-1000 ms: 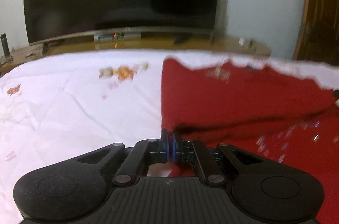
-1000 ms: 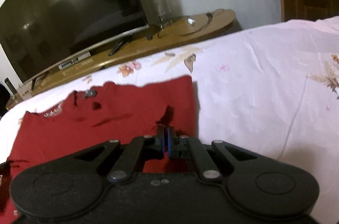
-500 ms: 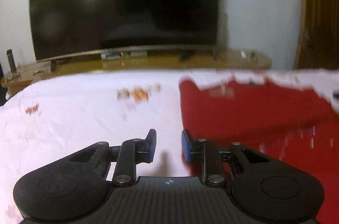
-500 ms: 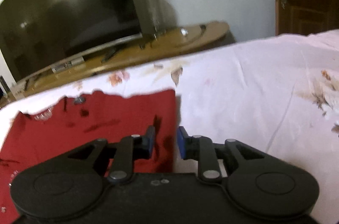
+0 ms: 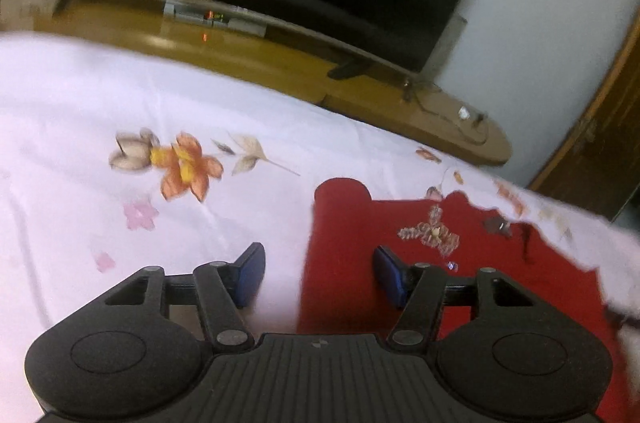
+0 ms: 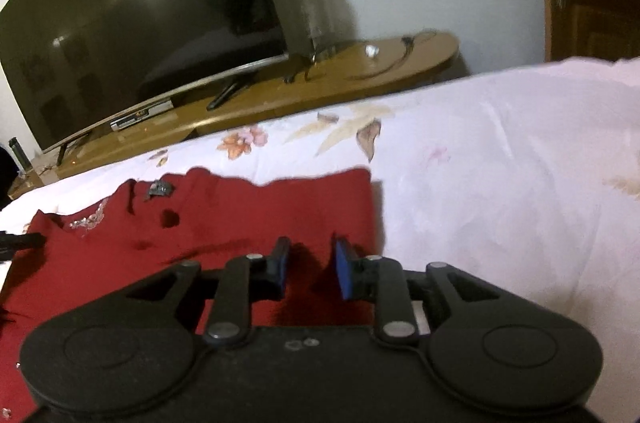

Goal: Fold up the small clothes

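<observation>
The red knit garment with a beaded motif [image 5: 400,263] lies flat on the white floral bedsheet [image 5: 120,111], short of the wooden TV bench [image 5: 256,63] bearing the dark curved television [image 6: 132,15]; the left gripper [image 5: 318,273] hangs with its blue-padded jaws wide apart, straddling the garment's left edge; the right gripper [image 6: 309,269], jaws also apart and holding nothing, sits over the garment [image 6: 240,219] near its right edge.

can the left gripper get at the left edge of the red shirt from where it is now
Probably yes: the left gripper is open, its jaws straddling the near left edge of the red embellished cloth shirt on the white floral bedsheet, with nothing between them.
</observation>
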### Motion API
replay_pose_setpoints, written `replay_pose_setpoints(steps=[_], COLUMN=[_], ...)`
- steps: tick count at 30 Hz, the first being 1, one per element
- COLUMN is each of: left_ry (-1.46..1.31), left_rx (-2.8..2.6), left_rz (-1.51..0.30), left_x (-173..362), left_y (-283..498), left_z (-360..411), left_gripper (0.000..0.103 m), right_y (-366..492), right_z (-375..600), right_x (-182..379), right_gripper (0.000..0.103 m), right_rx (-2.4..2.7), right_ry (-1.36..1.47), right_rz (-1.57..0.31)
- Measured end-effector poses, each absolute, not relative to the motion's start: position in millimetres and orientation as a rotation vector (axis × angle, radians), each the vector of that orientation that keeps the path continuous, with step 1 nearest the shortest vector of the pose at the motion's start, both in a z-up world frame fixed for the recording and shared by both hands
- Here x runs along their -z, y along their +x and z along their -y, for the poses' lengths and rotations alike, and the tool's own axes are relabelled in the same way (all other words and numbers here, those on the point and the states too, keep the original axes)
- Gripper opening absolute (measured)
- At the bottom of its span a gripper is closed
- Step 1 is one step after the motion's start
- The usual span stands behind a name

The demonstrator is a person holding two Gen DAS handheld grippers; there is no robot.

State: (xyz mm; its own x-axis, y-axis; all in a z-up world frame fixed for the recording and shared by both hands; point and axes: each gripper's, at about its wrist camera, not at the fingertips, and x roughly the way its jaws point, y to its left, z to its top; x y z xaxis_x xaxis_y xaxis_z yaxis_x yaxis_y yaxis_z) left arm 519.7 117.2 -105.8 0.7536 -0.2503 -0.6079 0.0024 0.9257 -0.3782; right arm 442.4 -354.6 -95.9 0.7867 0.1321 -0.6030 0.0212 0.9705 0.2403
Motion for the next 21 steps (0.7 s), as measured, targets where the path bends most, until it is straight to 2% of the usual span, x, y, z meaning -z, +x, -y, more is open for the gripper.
replay_pose_setpoints(steps=[1,2,3,4,8,11,13,14,16,17,19,21], left_ry=[-0.393,-0.418,-0.429,-0.429,-0.383,-0.358,-0.375,-0.375,-0.395,-0.391,-0.365,-0.384], left_rx=[0.149,0.158,0.174,0.184,0.109,0.072,0.055,0.041,0.040,0.016,-0.068,-0.043], left_rz=[-0.709,-0.713,-0.726,-0.740,-0.593,-0.656,-0.647,-0.644,-0.636,-0.625,-0.533,-0.468], left_x=[108,108,109,112,104,120,118,119,117,114,100,85], left_y=[520,521,522,522,490,493,495,495,493,489,477,469], left_z=[-119,-121,-122,-121,-116,-111,-116,-117,-124,-125,-128,-134], left_gripper=[0.060,0.040,0.011,0.009,0.008,0.011,0.018,0.026,0.033,0.048,0.061,0.061], right_y=[445,445,445,445,441,437,444,444,444,444,440,435], right_z=[354,352,351,349,339,337,336,337,338,337,337,339], right_x=[101,104,105,106,98,94,107,108,107,107,103,97], right_gripper=[0.028,0.028,0.026,0.025,0.005,0.005,0.005,0.005,0.004,0.006,0.016,0.017], right_rx=[-0.065,-0.064,-0.064,-0.062,-0.068,-0.085,-0.072,-0.071,-0.062,-0.059,-0.051,-0.033], right_ry=[0.240,0.230,0.222,0.210,0.130,0.098,0.085,0.093,0.103,0.099,0.092,0.094], right_rz=[-0.678,-0.680,-0.675,-0.673,-0.638,-0.604,-0.653,-0.643,-0.643,-0.642,-0.629,-0.600])
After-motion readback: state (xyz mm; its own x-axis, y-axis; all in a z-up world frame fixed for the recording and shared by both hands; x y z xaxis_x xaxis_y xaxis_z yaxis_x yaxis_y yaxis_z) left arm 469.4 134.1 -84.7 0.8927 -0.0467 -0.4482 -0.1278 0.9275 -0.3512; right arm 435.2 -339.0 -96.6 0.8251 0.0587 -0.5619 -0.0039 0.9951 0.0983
